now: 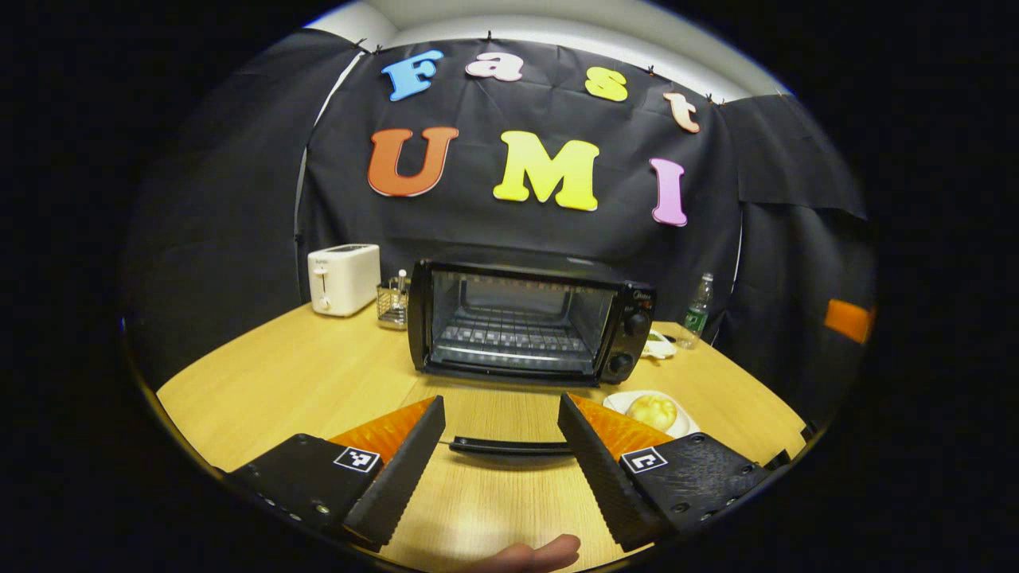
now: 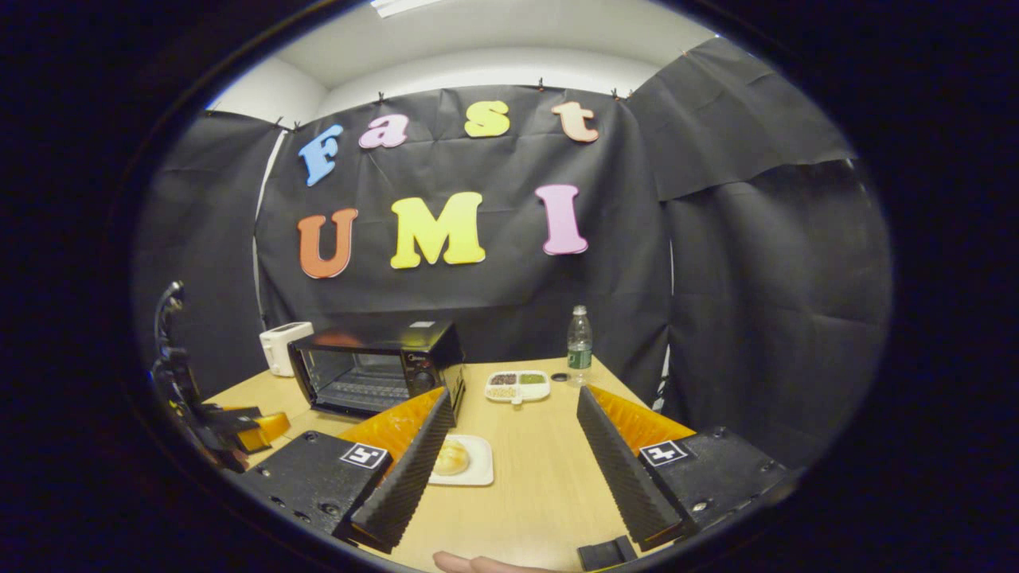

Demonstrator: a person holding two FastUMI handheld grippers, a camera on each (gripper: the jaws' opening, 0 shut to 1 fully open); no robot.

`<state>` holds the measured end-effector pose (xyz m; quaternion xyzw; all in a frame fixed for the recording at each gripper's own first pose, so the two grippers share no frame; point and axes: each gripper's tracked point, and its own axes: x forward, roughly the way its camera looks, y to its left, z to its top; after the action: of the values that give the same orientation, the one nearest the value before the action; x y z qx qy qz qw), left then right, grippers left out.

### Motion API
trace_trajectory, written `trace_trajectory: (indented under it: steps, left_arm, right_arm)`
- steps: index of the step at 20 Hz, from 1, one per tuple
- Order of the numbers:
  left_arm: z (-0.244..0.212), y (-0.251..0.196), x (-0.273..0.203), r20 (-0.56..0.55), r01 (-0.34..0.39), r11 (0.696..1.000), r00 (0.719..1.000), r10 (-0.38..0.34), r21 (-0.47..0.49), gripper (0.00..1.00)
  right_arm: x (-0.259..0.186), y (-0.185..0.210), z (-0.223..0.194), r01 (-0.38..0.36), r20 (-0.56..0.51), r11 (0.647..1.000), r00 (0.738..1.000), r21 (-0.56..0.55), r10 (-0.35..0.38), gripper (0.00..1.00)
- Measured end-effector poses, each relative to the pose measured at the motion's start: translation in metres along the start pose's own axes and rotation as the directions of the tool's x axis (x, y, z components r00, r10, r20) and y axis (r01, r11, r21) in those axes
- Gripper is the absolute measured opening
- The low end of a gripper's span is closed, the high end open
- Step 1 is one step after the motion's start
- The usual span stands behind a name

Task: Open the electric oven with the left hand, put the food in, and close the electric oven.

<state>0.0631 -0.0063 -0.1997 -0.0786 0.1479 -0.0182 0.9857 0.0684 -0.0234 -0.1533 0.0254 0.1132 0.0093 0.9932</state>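
The black electric oven [image 1: 529, 318] stands at the middle of the wooden table [image 1: 302, 374] with its glass door folded down flat and the wire rack inside exposed. The door's black handle [image 1: 509, 446] lies between the spread fingers of my left gripper [image 1: 501, 404], which is open and not pressing on it. A round bun [image 1: 653, 411] rests on a white plate [image 1: 685, 426] to the oven's front right. In the right gripper view the bun [image 2: 451, 458] sits just past the left finger of my open right gripper [image 2: 513, 396], which holds nothing.
A white toaster [image 1: 342, 278] and a wire holder [image 1: 392, 304] stand left of the oven. A water bottle [image 2: 579, 342] and a divided dish [image 2: 517, 386] sit to its right. The left gripper [image 2: 231, 426] appears at the far left of the right gripper view.
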Motion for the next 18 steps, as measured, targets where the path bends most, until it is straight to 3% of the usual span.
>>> trace_trajectory:
  steps: [2, 3, 4, 8, 10, 12, 16, 18]
  left_arm:
    - [0.033, 0.002, -0.016, 0.065, 0.0, 1.0, 0.998, -0.001, 0.017, 0.95]
    - [0.047, 0.003, -0.023, 0.09, -0.001, 1.0, 0.996, -0.001, 0.026, 0.86]
    - [0.062, 0.004, -0.031, 0.114, -0.001, 0.999, 0.994, -0.003, 0.035, 0.95]
    - [0.112, 0.005, -0.063, 0.208, 0.012, 1.0, 0.978, -0.015, 0.013, 0.95]
    - [0.135, 0.017, -0.082, 0.262, -0.031, 0.999, 0.965, 0.02, 0.037, 0.95]
    - [0.15, 0.024, -0.096, 0.303, -0.054, 0.997, 0.952, 0.037, 0.048, 0.95]
    - [0.148, 0.018, -0.108, 0.289, -0.002, 1.0, 0.957, -0.004, 0.019, 0.94]
    - [0.146, 0.025, -0.11, 0.284, -0.018, 1.0, 0.959, 0.013, 0.014, 0.94]
  right_arm:
    - [0.019, 0.01, -0.015, -0.009, -0.032, 1.0, 0.999, -0.012, 0.009, 0.96]
    - [0.029, 0.014, -0.022, -0.009, -0.048, 1.0, 0.999, -0.021, 0.008, 0.96]
    - [0.038, 0.02, -0.032, -0.016, -0.069, 0.999, 0.998, -0.029, 0.014, 0.96]
    - [0.076, 0.043, -0.067, -0.05, -0.153, 0.998, 0.987, -0.027, 0.046, 0.97]
    - [0.094, 0.051, -0.09, -0.052, -0.212, 0.998, 0.976, -0.045, 0.042, 0.97]
    - [0.112, 0.057, -0.112, -0.045, -0.27, 0.997, 0.962, -0.057, 0.028, 0.97]
    - [0.143, 0.075, -0.154, -0.068, -0.371, 0.997, 0.927, -0.024, 0.054, 0.97]
    - [0.148, 0.086, -0.166, -0.099, -0.397, 0.995, 0.913, -0.006, 0.088, 0.97]
